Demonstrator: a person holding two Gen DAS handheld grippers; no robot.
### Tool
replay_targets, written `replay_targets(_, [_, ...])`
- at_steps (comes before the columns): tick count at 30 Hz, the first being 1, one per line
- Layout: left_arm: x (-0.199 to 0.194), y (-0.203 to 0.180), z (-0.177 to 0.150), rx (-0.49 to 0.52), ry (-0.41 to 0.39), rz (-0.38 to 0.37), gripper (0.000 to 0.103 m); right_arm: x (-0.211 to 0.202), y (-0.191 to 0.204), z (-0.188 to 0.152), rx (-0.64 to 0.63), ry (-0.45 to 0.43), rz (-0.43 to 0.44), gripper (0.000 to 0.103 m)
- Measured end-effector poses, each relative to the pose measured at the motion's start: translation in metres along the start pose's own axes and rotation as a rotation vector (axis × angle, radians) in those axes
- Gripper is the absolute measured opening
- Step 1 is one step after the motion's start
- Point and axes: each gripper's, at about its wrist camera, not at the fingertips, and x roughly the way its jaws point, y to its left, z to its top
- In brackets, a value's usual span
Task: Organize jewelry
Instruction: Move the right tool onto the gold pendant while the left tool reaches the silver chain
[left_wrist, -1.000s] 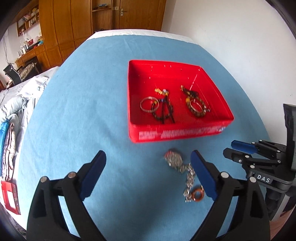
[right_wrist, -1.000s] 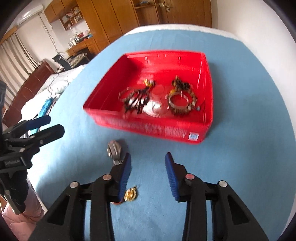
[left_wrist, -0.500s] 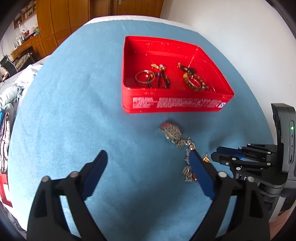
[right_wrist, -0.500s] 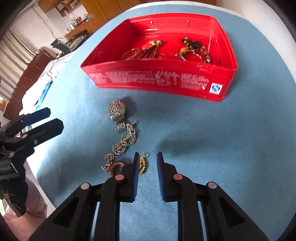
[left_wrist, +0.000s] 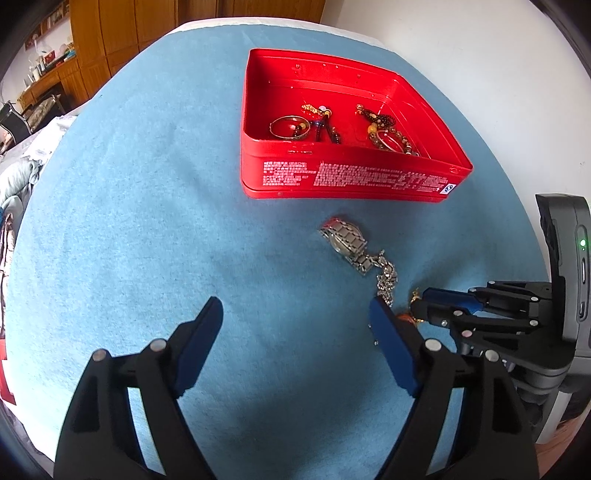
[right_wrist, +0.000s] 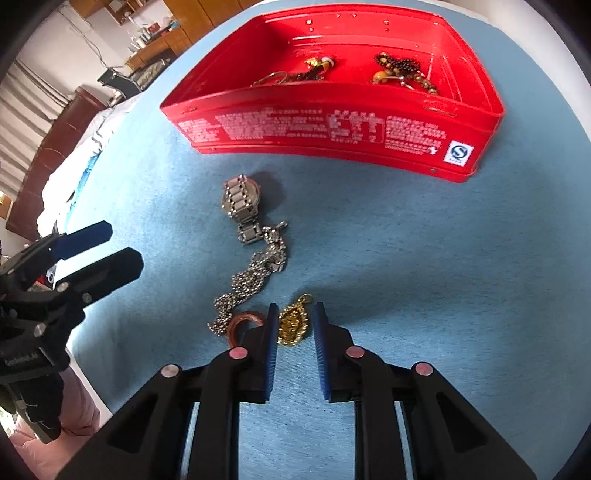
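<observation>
Right wrist view shows us one red tin (right_wrist: 325, 125) at 12 o'clock on the blue cloth (right_wrist: 424, 258), holding two clusters of jewelry. We count four loose pieces on the cloth: one steel watch (right_wrist: 240, 206) just below the tin, one silver chain (right_wrist: 255, 280) trailing from it toward 7 o'clock, one copper ring (right_wrist: 240, 321) at the chain's end, and one gold pendant (right_wrist: 293, 321).

Our right gripper (right_wrist: 294, 325) has just been narrowing; its jaws stand close on either side of the pendant, with a sliver of gap on each side, so they are not pressing it. The ring lies just outside the left pad, touching the chain.

From the left wrist view, our left gripper (left_wrist: 295, 325) hangs with jaws wide apart over bare cloth, nothing between them. Its right finger (left_wrist: 388, 339) covers the lower chain. The tin sits at 1 o'clock, with a hoop (left_wrist: 290, 127) and beads (left_wrist: 388, 129) inside. At 3 o'clock the right gripper blocks the pendant.
</observation>
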Motion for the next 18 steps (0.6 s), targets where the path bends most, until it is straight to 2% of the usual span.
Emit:
replay_targets(10, [0.005, -0.004, 0.001, 0.008, 0.015, -0.010, 0.080, 0.005, 0.014, -0.004, -0.030, -0.010, -0.039, 0.019])
replay_targets(18, [0.010, -0.006, 0.000, 0.007, 0.029, -0.021, 0.080, 0.007, 0.017, -0.006, -0.029, -0.009, -0.034, 0.019])
